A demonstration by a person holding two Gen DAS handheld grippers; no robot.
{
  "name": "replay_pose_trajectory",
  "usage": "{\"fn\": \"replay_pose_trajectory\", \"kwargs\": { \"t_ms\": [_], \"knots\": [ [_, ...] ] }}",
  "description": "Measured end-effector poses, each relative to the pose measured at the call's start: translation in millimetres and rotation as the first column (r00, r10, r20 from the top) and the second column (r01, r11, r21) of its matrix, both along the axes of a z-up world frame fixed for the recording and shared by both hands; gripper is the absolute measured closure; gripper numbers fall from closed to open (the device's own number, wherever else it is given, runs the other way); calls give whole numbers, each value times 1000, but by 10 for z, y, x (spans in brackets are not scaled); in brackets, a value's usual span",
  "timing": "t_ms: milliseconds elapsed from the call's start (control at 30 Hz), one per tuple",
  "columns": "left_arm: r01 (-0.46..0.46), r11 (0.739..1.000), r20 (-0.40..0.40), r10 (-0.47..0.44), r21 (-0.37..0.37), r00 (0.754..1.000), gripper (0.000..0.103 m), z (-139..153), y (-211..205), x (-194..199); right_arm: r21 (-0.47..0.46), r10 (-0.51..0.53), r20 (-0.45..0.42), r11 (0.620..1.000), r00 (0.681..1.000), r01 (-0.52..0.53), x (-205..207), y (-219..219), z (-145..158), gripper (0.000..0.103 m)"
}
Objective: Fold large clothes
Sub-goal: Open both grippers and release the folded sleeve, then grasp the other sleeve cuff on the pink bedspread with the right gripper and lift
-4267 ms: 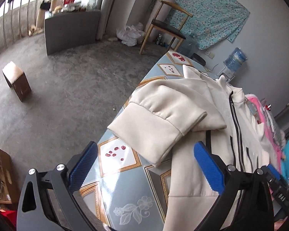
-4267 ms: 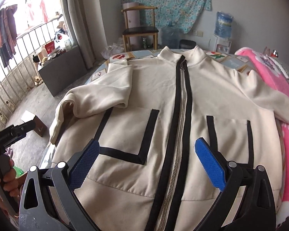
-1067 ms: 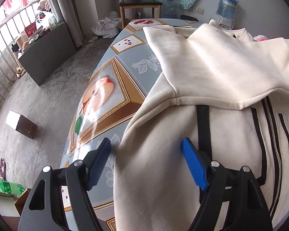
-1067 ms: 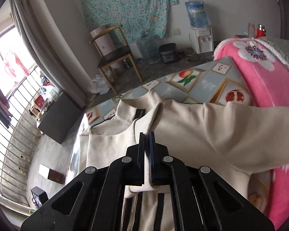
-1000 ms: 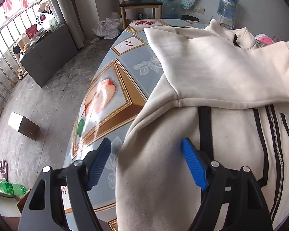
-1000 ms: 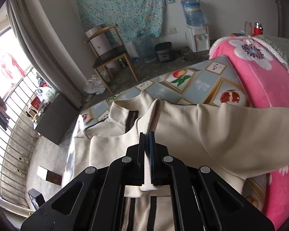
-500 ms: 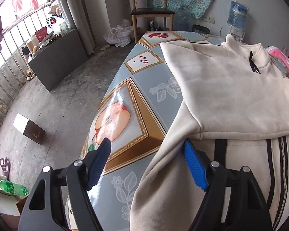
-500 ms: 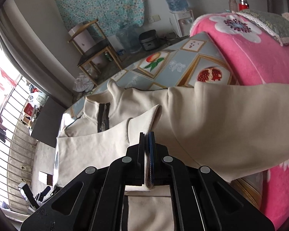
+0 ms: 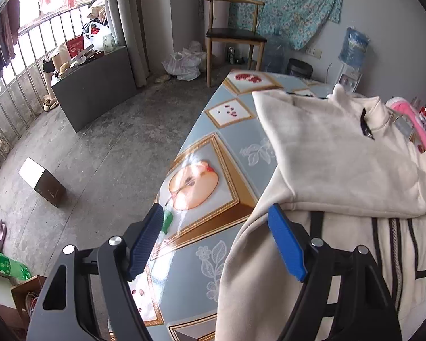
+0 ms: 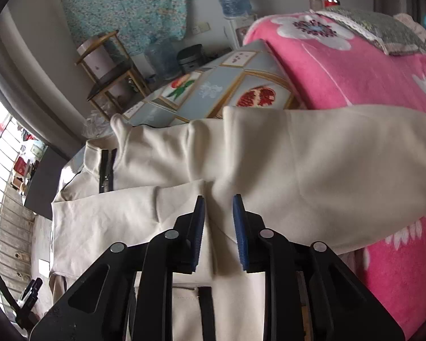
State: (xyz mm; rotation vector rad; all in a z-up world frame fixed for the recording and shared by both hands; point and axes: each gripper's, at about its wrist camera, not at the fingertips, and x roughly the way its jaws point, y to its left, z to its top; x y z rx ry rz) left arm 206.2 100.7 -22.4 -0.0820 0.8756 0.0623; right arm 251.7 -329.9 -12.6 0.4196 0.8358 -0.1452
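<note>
A cream zip-up jacket (image 9: 340, 156) with black stripes lies on the patterned tablecloth (image 9: 201, 176). Both sleeves are folded across its chest. My left gripper (image 9: 215, 221) is open and empty, just above the jacket's left side edge. My right gripper (image 10: 218, 201) is open, its jaws a little apart over the cuff of the right sleeve (image 10: 312, 176), which lies across the jacket (image 10: 127, 213). The collar and zip top (image 10: 106, 170) show at the left of the right wrist view.
A pink flowered blanket (image 10: 369, 65) lies at the table's right. A wooden chair (image 9: 233, 37), a water dispenser (image 9: 353, 48) and a grey cabinet (image 9: 93, 82) stand on the floor beyond. A small box (image 9: 41, 182) sits on the floor left.
My right gripper carried the right sleeve over the chest, then opened and let it go. My left gripper drew back along the jacket's left edge, still open.
</note>
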Motion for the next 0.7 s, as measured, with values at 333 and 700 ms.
{"fn": "replay_pose_trajectory", "kwargs": {
  "t_ms": [333,700],
  "knots": [
    [167,982,-39,-171,-86,985,28,103,-700,539,-28,193,-154,980,969,-200,349,714,-619,50],
    [236,972,-136,-233,6,963,28,-397,-1186,971,-14,-139,-25,990,990,139,-694,-777,42,27]
  ]
}}
